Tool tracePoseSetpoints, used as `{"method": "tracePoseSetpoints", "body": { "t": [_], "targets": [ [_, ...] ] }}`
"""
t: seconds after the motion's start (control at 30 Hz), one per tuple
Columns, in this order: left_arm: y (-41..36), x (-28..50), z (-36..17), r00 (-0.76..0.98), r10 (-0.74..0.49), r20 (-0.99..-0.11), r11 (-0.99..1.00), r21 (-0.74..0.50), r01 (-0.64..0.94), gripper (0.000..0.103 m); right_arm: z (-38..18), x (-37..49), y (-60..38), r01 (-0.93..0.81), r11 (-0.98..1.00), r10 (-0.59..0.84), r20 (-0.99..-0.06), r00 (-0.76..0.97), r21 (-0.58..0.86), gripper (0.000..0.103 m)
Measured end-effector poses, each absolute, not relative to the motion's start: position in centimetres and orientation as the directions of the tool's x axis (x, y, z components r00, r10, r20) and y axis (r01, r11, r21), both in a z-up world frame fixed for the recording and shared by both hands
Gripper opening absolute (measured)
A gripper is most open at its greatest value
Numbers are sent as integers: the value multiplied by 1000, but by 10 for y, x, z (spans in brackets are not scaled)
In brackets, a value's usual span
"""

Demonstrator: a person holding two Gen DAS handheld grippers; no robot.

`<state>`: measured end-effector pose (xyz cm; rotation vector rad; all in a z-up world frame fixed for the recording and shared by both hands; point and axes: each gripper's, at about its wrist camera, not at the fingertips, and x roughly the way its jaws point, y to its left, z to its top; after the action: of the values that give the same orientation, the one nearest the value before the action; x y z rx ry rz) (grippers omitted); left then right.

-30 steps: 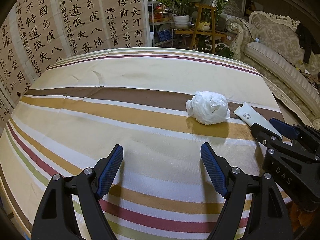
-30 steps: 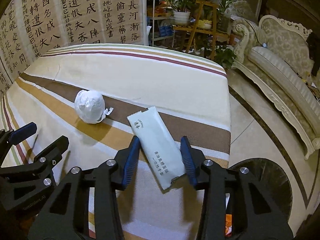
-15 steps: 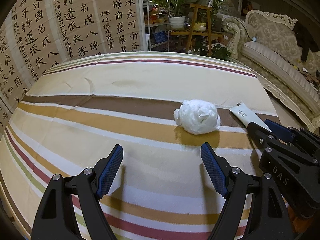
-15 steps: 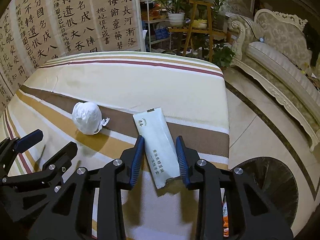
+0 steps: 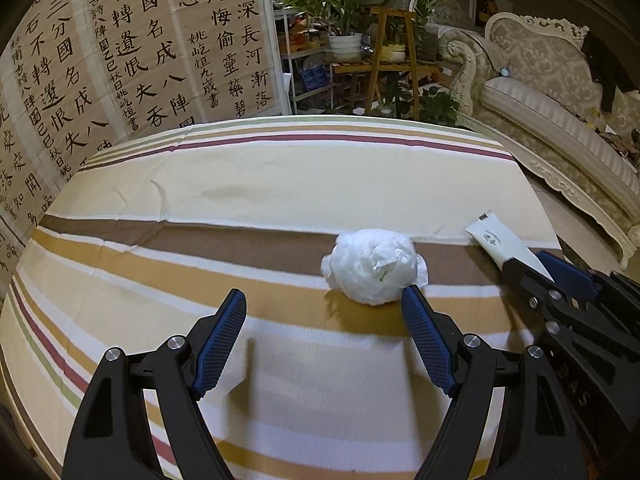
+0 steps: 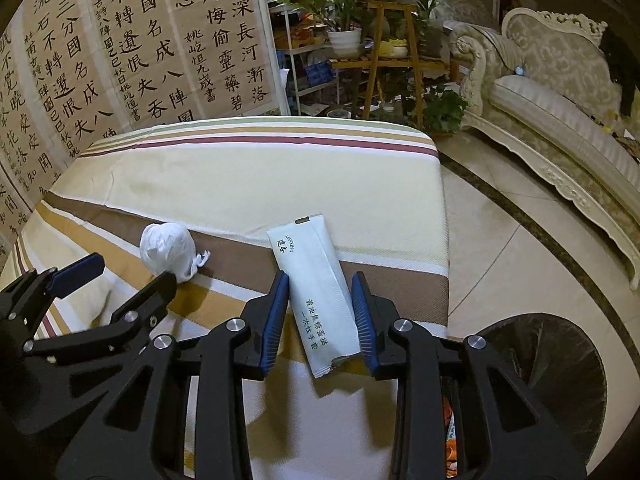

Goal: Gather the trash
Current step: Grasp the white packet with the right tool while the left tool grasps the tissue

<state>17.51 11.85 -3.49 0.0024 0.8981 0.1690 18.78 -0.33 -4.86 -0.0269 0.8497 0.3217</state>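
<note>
Behind right gripper (image 5: 560, 276), packet (image 5: 496, 240) half hidden

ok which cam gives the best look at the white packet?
Right wrist. The white packet lies full length between the pads of the right gripper, which has just been closing on it, print readable. Left wrist shows only its far end at the frame's right; the rest is hidden behind that gripper.

White crumpled tissue ball (image 5: 374, 266) on brown stripe, flat white printed packet (image 6: 316, 292) nearby, near table edge
</note>
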Motion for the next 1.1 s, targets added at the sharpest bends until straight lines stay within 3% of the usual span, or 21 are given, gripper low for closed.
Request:
{"method": "tracePoseSetpoints", "body": {
  "t": [0.8, 1.03, 1.1],
  "targets": [
    [104, 184, -35, 644, 107, -757, 994, 78, -74, 77, -48, 188, -16, -263, 958, 258, -732, 631, 112, 32],
    [102, 190, -41, 621, 75, -780, 997, 66, -38, 41, -47, 189, -17, -262, 958, 259, -732, 630, 114, 32],
    [102, 190, -41, 621, 68, -781, 998, 59, -34, 38, -47, 189, -17, -262, 958, 260, -733, 629, 115, 32]
  ]
}}
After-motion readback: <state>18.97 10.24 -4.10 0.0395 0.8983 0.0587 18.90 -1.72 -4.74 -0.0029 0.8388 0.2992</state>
